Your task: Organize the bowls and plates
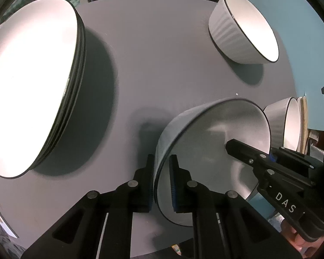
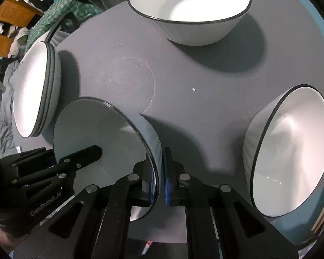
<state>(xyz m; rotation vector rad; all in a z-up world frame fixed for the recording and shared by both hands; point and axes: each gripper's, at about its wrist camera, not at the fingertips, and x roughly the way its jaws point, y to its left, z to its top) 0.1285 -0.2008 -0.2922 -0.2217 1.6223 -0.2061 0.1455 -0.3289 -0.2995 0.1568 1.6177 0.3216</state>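
Near the front edge of the grey round worktop (image 1: 162, 49), a white dark-rimmed bowl (image 1: 216, 151) is pinched on opposite walls: the left gripper (image 1: 161, 181) has its jaws closed on one side of the rim, the right gripper (image 2: 160, 172) on the other. A stack of plates (image 1: 32, 86) lies to the left. Two more bowls, one far (image 2: 190, 8) and one right (image 2: 291, 151), stand apart.
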